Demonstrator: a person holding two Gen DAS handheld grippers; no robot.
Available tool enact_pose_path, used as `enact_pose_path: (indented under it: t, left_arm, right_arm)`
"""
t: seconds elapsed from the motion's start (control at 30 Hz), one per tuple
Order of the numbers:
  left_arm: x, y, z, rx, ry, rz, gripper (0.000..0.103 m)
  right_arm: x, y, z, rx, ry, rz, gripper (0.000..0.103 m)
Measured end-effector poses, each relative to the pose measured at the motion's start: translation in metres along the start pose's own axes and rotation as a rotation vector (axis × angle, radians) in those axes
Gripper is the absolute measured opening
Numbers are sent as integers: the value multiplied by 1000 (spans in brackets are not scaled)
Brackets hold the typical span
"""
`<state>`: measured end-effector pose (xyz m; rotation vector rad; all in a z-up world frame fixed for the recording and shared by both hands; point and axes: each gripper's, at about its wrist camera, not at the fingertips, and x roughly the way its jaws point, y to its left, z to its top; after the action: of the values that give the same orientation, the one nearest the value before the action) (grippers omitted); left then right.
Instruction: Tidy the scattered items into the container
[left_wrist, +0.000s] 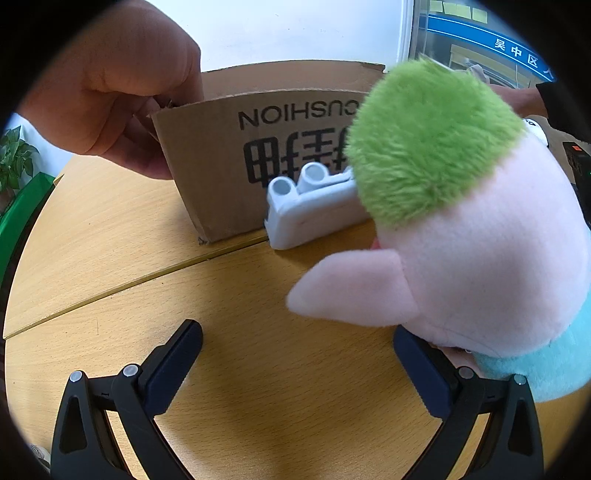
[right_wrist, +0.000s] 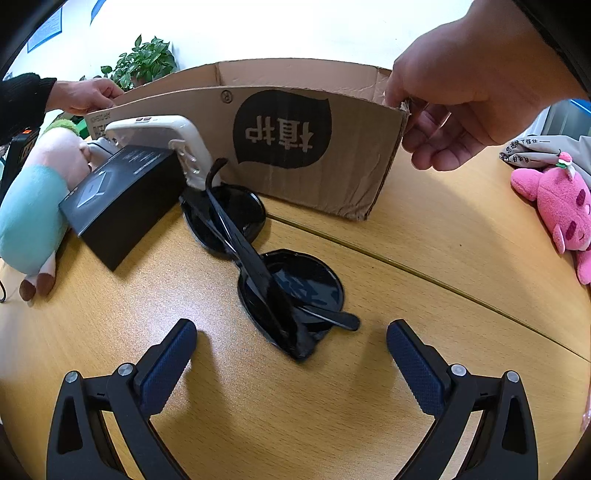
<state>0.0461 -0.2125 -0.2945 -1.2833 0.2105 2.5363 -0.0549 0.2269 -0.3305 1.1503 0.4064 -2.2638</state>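
With both claws spread wide and empty, nothing is gripped yet. From the left wrist view, the left claw (left_wrist: 297, 363) hovers low over the pale wood-grain table (left_wrist: 110, 236), and the pink plush pig with a green tuft and teal shirt (left_wrist: 480, 236) presses against its right-hand finger, more beside the claw than between the fingers. Straight ahead stands the open brown cardboard box (left_wrist: 221, 155), a bare hand (left_wrist: 122, 96) pinching its left corner; a white plastic gadget (left_wrist: 314, 210) lies at the box's foot.

Over to the right wrist view: the right claw (right_wrist: 291, 363), fingers apart, points at black round-lensed sunglasses (right_wrist: 266, 258) lying dead ahead, between claw and box. Their long axis runs away from the claw toward the box, slightly leftward. Left of the box's front wall sit a black carton (right_wrist: 122, 206) and a white device. I'd judge the right claw best placed for the sunglasses. Right of the box, a bright pink plush (right_wrist: 557, 210) lies well apart; a leafy plant (right_wrist: 147, 61) stands behind.
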Motion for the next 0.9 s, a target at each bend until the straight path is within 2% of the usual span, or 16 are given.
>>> enact_pose_path:
  t: [0.6,0.9]
  left_arm:
    - [0,1,0,-2,0,1,103]
    - [0,2,-2,-2,-1,1,103]
  right_arm:
    - [2,3,-1,2,2,0,103]
    - [0,2,-1,57,5,-41,103]
